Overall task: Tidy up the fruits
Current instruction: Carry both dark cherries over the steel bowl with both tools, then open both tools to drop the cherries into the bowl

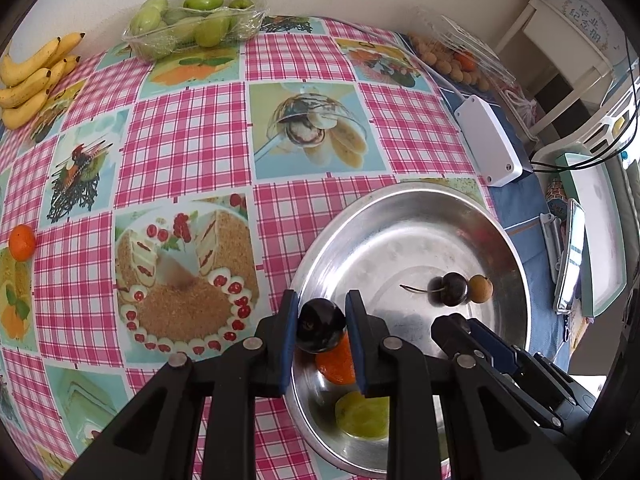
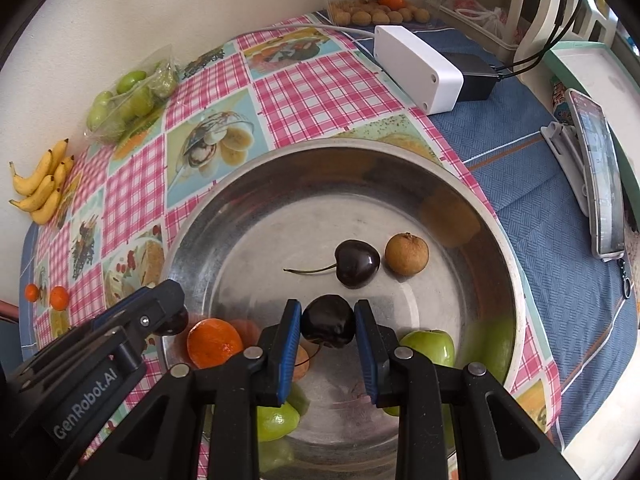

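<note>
The metal bowl [image 2: 472, 184] holds a cherry [image 2: 357, 263], a longan [image 2: 406, 254], an orange [image 2: 215, 343] and a green apple [image 2: 430, 346]. Each claw, left gripper [image 1: 322, 330] and right gripper [image 2: 328, 322], is clamped on one dark cherry above the bowl. Bananas [image 1: 30, 78] lie well apart.

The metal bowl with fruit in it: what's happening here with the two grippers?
Both handheld grippers are over the metal bowl, each clamped on a dark cherry: the left gripper holds one, the right gripper another. A third cherry, a longan, a mandarin and a green apple lie inside.

Dark cherry [image 1: 321, 330] and dark cherry [image 2: 329, 321] pinched above steel bowl [image 2: 460, 176]; stemmed cherry [image 2: 356, 263] beside longan [image 2: 406, 254] inside
</note>
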Action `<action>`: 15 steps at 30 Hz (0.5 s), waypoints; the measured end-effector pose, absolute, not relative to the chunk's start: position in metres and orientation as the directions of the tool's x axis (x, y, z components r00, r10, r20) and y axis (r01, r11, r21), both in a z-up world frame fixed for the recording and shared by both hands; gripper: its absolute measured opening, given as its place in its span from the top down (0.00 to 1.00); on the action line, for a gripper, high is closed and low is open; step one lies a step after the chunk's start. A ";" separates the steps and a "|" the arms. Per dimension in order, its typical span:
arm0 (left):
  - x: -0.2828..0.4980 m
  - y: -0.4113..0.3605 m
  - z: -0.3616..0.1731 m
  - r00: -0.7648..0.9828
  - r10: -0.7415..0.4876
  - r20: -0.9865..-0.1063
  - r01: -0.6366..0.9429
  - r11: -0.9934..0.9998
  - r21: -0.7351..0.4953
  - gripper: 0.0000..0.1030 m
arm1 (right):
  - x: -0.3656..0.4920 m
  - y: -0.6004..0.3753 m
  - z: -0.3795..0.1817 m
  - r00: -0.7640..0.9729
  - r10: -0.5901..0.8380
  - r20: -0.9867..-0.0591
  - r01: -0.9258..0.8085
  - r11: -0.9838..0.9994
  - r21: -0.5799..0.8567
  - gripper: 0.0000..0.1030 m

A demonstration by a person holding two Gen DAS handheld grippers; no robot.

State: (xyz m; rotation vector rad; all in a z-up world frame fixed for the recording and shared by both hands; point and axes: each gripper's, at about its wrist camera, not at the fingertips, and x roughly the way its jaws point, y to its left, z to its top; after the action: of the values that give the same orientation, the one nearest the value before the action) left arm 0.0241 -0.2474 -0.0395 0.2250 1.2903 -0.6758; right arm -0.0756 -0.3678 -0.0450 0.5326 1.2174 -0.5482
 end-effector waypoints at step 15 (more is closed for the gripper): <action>0.023 -0.249 -0.037 0.103 -0.337 -0.936 0.583 0.783 -0.218 0.75 | -0.072 -0.367 -0.047 0.232 -0.121 -0.965 0.650 0.758 0.061 0.70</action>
State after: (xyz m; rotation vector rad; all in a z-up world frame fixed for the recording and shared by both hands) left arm 0.0225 -0.2486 -0.0374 0.2287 1.3014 -0.6876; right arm -0.0719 -0.3666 -0.0474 0.5124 1.2324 -0.5626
